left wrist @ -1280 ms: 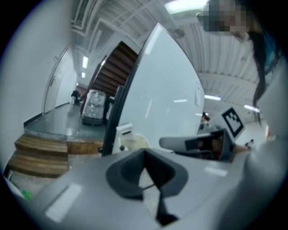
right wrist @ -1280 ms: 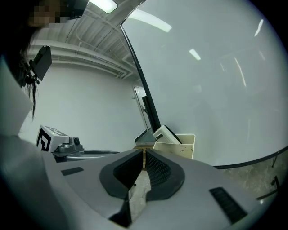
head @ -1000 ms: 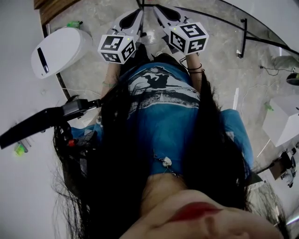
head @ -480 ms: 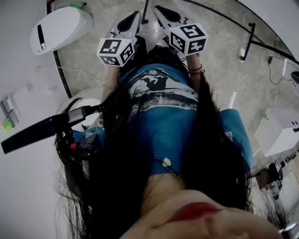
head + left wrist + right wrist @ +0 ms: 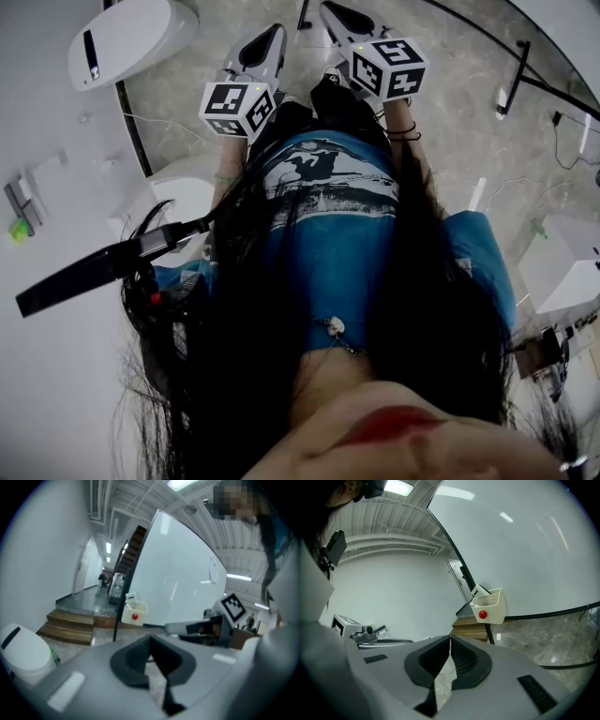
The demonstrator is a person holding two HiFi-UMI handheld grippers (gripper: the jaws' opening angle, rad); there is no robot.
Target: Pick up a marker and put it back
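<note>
Both claws are held out in front of me over the stone floor (image 5: 450,122), just beyond my blue shirt (image 5: 328,216). The left claw (image 5: 267,39) and the right claw (image 5: 339,17) sit side by side, near each other but apart, each with its marker cube (image 5: 234,103) toward me.

In the left gripper view the left claw (image 5: 150,645) is pinched together at the tips with nothing between them. The right claw (image 5: 450,644) is pinched together too, and also empty.

Both point toward a curved whiteboard (image 5: 178,583) with a cream tray (image 5: 490,605) hung on its edge, well away from the claws. The tray has 1 red dot on its front and something white sticking out of the top. I cannot tell whether that is the marker.

Wooden steps (image 5: 70,625) lie behind the board, and a white rounded unit (image 5: 131,42) stands at my left.
</note>
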